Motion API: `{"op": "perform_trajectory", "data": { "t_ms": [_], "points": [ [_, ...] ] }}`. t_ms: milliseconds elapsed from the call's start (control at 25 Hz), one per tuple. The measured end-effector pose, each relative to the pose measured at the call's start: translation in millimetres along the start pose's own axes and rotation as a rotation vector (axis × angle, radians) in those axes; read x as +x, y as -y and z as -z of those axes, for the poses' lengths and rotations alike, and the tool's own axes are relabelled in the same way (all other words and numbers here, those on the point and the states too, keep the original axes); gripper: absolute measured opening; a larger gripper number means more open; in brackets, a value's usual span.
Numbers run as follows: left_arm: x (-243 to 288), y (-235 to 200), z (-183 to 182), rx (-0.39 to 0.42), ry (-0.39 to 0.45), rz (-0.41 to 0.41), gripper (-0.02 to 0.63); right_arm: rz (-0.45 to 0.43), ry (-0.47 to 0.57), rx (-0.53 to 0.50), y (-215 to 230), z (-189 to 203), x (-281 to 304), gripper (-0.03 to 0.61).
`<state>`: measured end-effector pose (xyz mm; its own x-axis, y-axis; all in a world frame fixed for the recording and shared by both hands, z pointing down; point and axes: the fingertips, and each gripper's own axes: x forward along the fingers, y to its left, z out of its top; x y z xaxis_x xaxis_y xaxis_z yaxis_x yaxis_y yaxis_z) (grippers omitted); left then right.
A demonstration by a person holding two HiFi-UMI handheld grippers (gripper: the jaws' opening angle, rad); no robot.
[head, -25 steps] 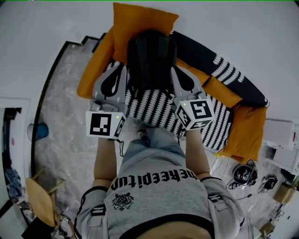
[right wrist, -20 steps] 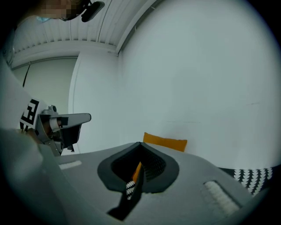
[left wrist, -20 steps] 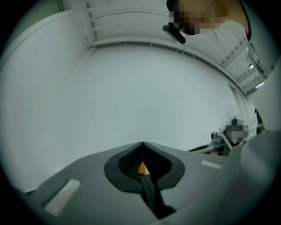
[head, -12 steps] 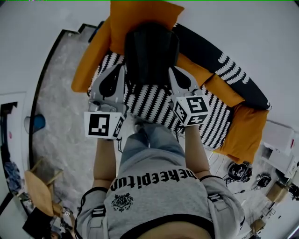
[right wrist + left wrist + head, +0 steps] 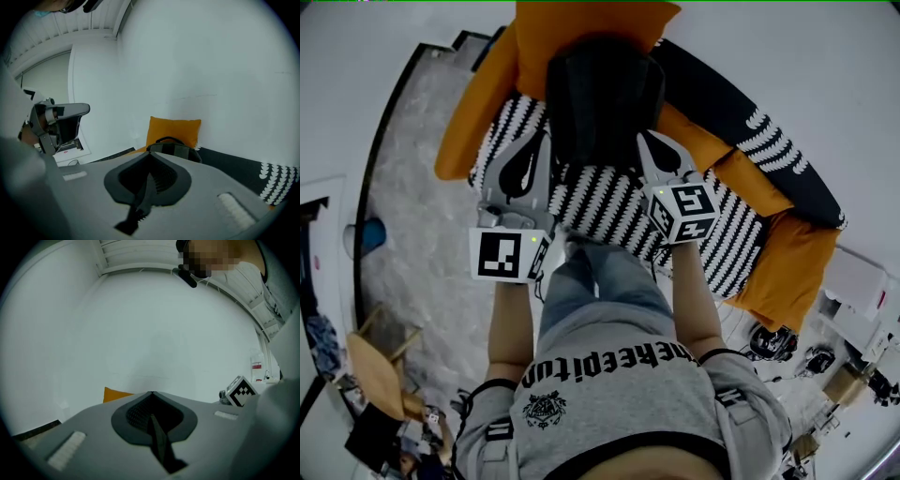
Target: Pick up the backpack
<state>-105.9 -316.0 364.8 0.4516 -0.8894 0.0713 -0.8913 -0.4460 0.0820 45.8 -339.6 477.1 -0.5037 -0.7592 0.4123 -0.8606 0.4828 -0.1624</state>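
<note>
While the left gripper [image 5: 544,137] and right gripper [image 5: 644,138] flank it — both with jaws closed and empty — the backpack [image 5: 602,103] stands upright on the sofa [image 5: 741,122]. Its long axis runs vertical, handle up, against the cushion [image 5: 581,28].

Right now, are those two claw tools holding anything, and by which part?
Nothing is held. The left gripper and right gripper both have their jaws shut on nothing, one at each side of the black backpack on the sofa.
</note>
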Motion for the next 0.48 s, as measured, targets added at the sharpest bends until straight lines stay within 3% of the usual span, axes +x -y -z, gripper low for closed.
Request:
{"op": "perform_trajectory", "data": {
  "t_ms": [320,480],
  "points": [
    [15,0,16,-0.005,-0.025,-0.011,0.02,-0.016,-0.064,0.06,29,26,34,0.046],
    [22,-3,27,-0.023,-0.046,-0.024,0.02,-0.027,-0.106,0.071,40,44,52,0.097]
  ]
}}
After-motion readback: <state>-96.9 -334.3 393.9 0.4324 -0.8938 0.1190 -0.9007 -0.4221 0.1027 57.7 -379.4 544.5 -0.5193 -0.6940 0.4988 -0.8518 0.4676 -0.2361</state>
